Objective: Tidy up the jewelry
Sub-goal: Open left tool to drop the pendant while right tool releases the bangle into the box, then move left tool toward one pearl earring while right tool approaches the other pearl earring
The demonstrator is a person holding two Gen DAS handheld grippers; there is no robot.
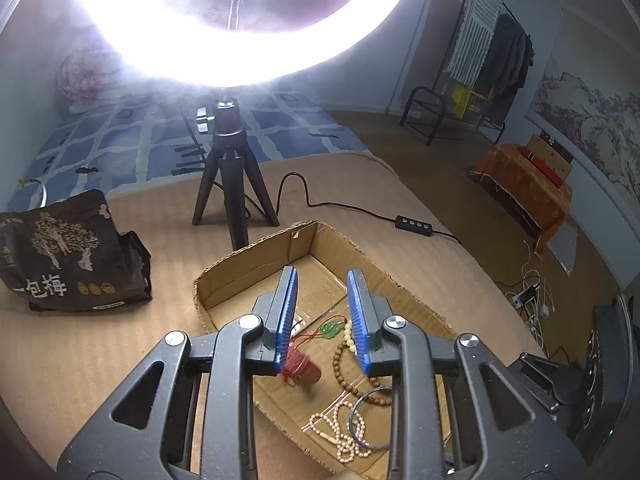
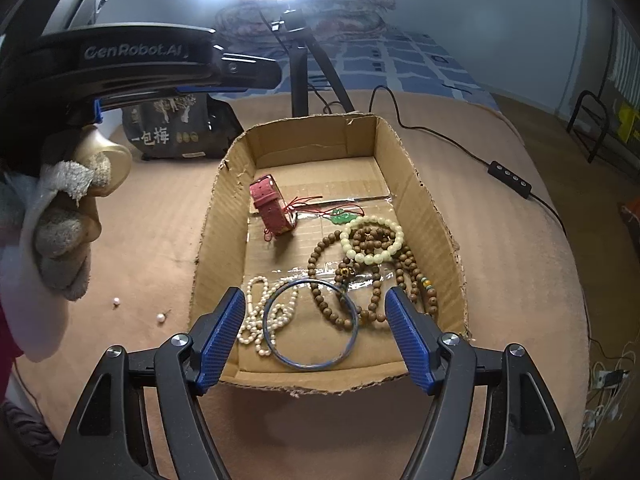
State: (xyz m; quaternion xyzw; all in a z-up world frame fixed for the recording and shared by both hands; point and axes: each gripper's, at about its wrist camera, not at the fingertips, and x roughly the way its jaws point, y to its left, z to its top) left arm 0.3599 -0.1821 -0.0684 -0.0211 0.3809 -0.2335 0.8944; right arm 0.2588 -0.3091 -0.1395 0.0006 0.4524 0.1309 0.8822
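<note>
Now the left gripper (image 1: 320, 316), partly open and holding nothing, is hanging over the cardboard box (image 2: 424, 200). Wide open and holding nothing too, the right gripper (image 2: 316, 330) is sitting by the box's near edge, above the blue bangle (image 2: 312, 364).

Both claws: black linkage arms, silver screws, blue ribbed pads (image 2: 222, 330). Left claw (image 1: 322, 316) housing marked "GenRobot.AI". Gloved hand (image 2: 60, 240), grey knit, upper left of frame.

Ring light (image 1: 248, 20) at 12 o'clock blows out the top of both views, hazing the bed (image 1: 160, 140) below; fisheye edges curve and darken; room dim.
</note>
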